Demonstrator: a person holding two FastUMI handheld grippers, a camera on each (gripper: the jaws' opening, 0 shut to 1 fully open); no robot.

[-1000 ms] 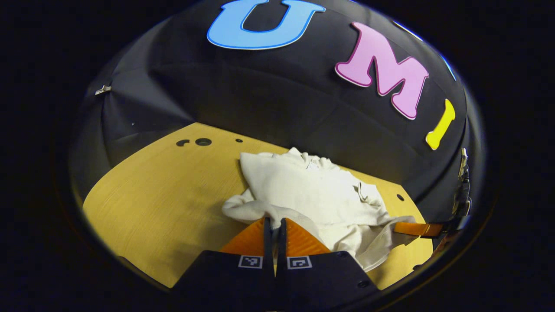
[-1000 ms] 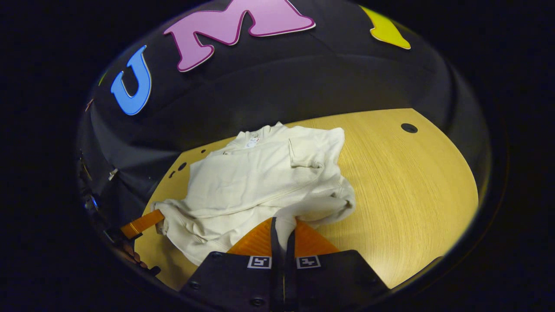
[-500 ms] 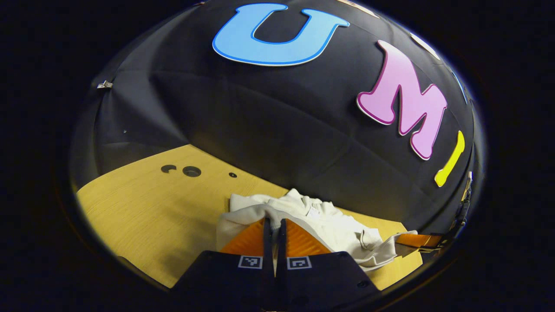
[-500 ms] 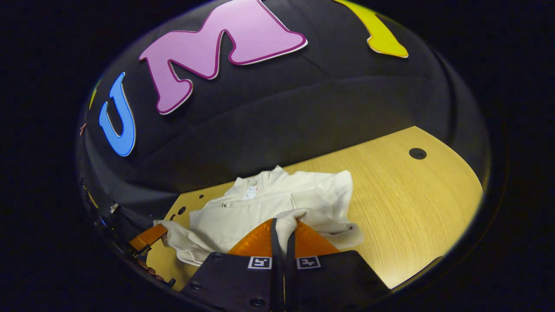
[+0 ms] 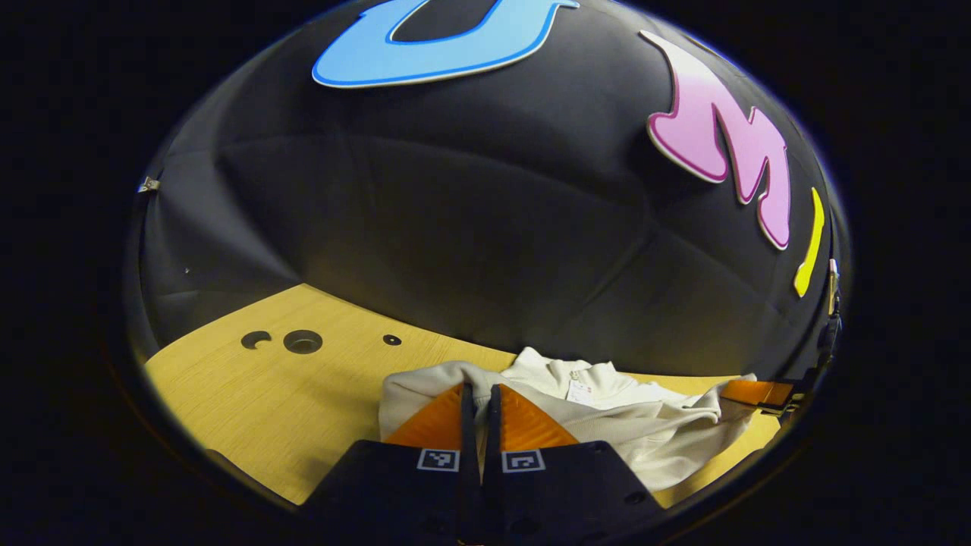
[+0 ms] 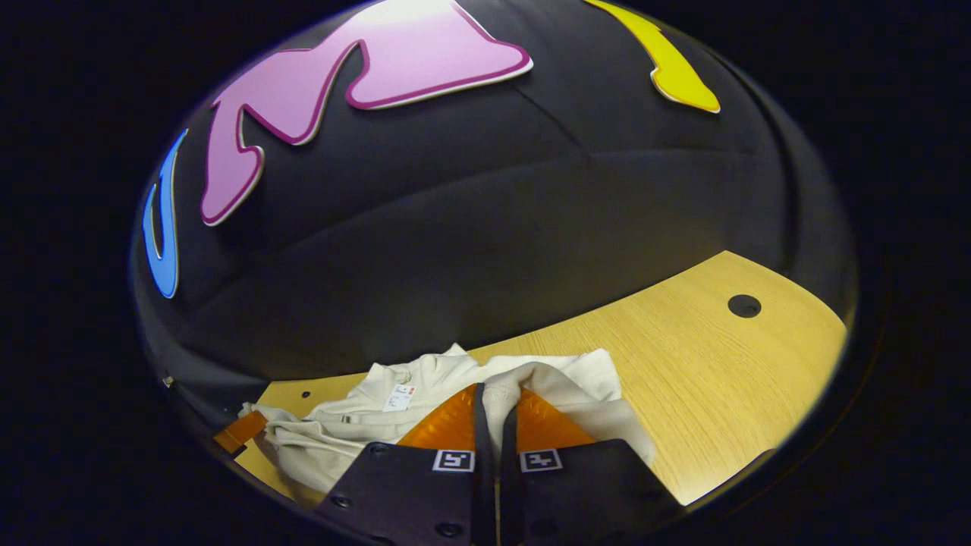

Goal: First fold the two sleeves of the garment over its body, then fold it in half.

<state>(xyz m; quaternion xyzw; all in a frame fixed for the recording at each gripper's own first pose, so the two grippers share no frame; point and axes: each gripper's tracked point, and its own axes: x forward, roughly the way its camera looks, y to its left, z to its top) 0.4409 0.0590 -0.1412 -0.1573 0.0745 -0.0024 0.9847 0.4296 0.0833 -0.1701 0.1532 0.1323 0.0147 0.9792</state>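
- In the left gripper view, the left gripper (image 5: 479, 388) sits at 6 o'clock, its fingers (image 5: 434, 419) drawn together and clamped on a fold of the cream garment (image 5: 645, 436), which drapes over both fingertips.
- From that pinch the garment runs toward 4 o'clock across the wooden surface (image 5: 250, 394), bunched and creased, not flat.
- Just past the fingertips, at about 5 o'clock, the neck opening shows with a small white tag (image 5: 580, 391) inside it.
- At 4 o'clock, near the edge of the left gripper view, the other gripper's fingers (image 5: 755, 392) meet the garment's far corner.
- Farther out at 8 o'clock, three dark holes (image 5: 303, 341) lie in the surface, well apart from the cloth; beyond them rises the booth's black cloth wall (image 5: 470, 227).
- In the right gripper view, the right gripper (image 6: 494, 390) stands at 6 o'clock, fingers (image 6: 447, 425) nearly closed with a thick roll of the garment (image 6: 334, 444) gripped between them.
- The garment spreads from there toward 8 o'clock, with the tag (image 6: 397, 396) lying just left of the fingertips and the collar behind it.
- At 8 o'clock in the right gripper view, the left gripper's fingers (image 6: 239, 431) hold the cloth's opposite end.
- To the right, bare surface (image 6: 705, 379) reaches toward 3 o'clock, with one dark hole (image 6: 744, 305) far from the garment, and the black wall (image 6: 493, 227) behind.
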